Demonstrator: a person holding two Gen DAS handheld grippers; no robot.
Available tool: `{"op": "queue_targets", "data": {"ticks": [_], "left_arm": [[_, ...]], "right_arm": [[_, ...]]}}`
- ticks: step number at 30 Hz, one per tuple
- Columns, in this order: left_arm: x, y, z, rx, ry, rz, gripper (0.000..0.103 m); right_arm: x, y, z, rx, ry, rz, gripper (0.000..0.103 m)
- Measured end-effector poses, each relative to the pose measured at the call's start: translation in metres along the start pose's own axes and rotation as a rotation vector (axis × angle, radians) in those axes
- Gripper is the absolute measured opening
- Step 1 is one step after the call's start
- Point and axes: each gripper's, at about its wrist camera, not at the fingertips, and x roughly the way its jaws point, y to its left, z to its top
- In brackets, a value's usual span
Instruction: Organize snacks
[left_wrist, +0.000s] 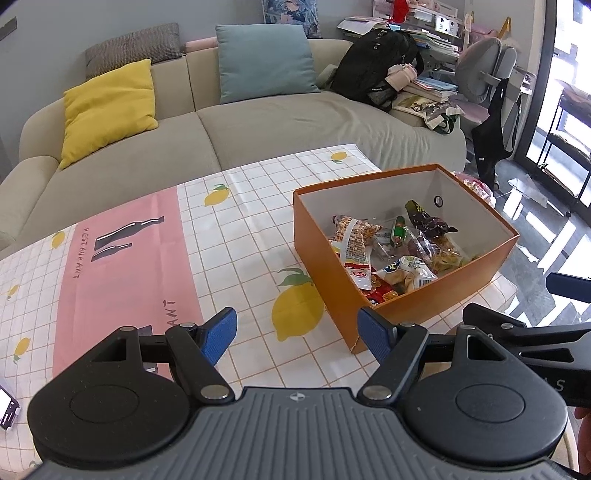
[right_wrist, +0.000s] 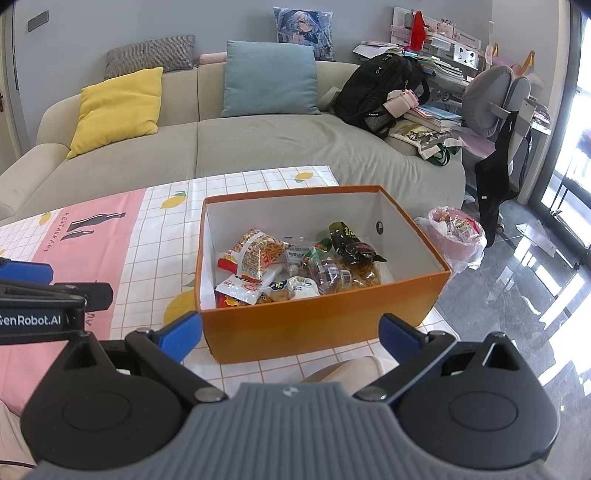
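Observation:
An orange cardboard box stands on the lemon-print tablecloth at the table's right end. Several snack packets lie inside it, among them a striped peanut bag and a dark wrapped sweet. My left gripper hovers open over the cloth, just left of the box's near corner, holding nothing. My right gripper is open in front of the box's near wall, also holding nothing. The other gripper's body shows at the edge of each view.
A beige sofa with yellow and blue cushions runs behind the table. A black backpack and books sit at its right end. A pink-lined waste bin stands on the glossy floor right of the box. A phone lies at the left.

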Motion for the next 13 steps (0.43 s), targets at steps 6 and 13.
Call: {"op": "queue_targets", "data": {"ticks": [6,13], "left_arm": [[-0.0002,-0.0004,-0.0002,-0.001,0.0,-0.001,0.087],[0.0002,0.0023,0.0005,-0.007,0.0,-0.014,0.087]], "right_arm": [[0.0008,-0.0008,-0.0002,-0.004,-0.001,0.001,0.099],[0.0024,-0.0017,-0.0013,-0.015,0.005,-0.002,0.099]]}}
